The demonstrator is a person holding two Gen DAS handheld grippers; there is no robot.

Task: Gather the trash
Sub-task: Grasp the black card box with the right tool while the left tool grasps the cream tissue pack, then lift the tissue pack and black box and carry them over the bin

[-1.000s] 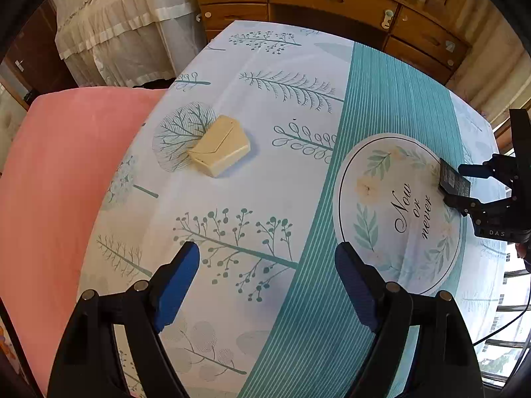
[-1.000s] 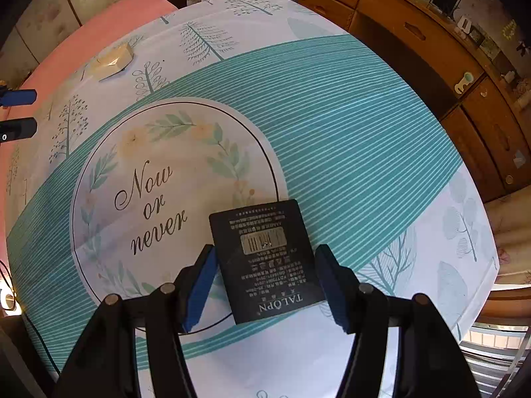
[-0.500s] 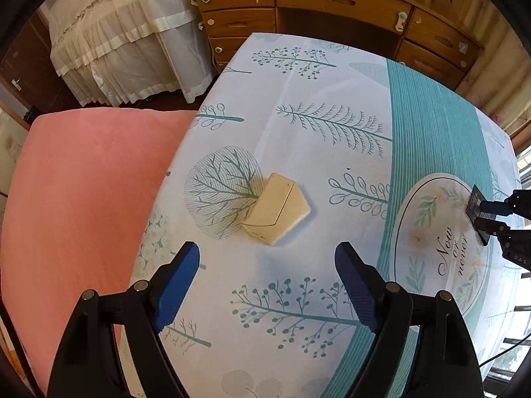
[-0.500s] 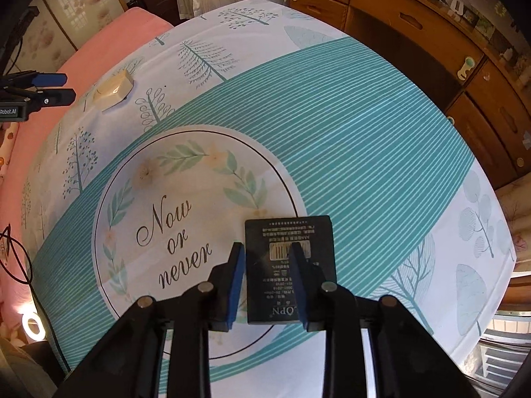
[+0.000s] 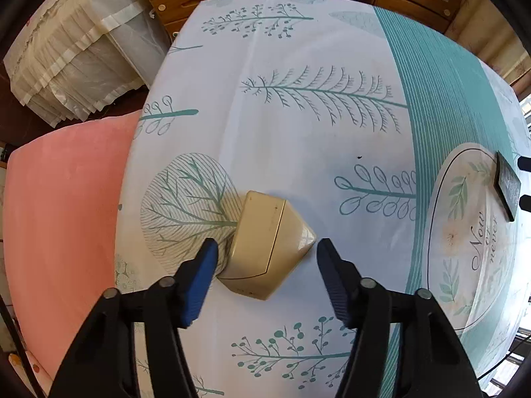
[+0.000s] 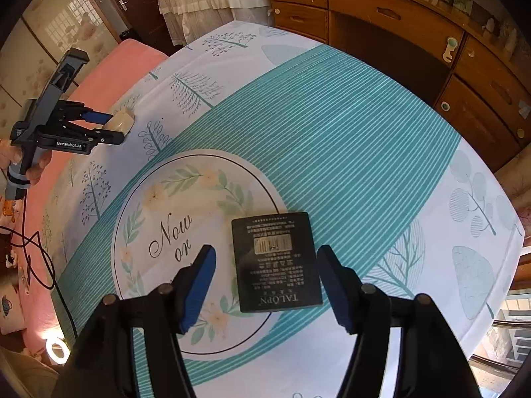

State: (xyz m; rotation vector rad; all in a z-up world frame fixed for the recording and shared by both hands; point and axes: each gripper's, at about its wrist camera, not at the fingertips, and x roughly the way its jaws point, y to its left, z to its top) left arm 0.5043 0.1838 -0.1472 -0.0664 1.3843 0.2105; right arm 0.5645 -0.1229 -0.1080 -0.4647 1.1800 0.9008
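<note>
1. The left gripper (image 5: 265, 265) points down at the table (image 5: 298, 139). Its two blue pads stand on each side of a small cream box (image 5: 268, 248).
2. The jaws are closing. The left pad (image 5: 199, 278) is right at the box's edge, maybe just touching it. The right pad (image 5: 335, 282) has a gap between it and the box, so the box is not squeezed.
3. In the left wrist view the cream box sits a little below the middle, at about 6 o'clock. It lies flat on the tablecloth, next to a round tree drawing (image 5: 186, 202) at 9 o'clock from it.
4. The right gripper (image 6: 265, 282) points down too. Its jaws are opening.
5. A flat black box (image 6: 275, 262) with small writing lies between the right gripper's pads. There is a gap on both sides, so the pads do not hold it.
6. In the right wrist view the black box is at about 6 o'clock. It lies flat, partly on the white circle (image 6: 172, 225) with the words "Now or", partly on the green stripes (image 6: 315, 132).
7. In that same view the left gripper shows far off at 9 o'clock, with a hand (image 6: 33, 165) holding its handle. The cream box is at its tips.
8. A pink cover (image 5: 59, 215) lies beside the table at 9 o'clock in the left wrist view. Wooden drawers (image 6: 415, 33) stand behind the table at 1 o'clock in the right wrist view.
</note>
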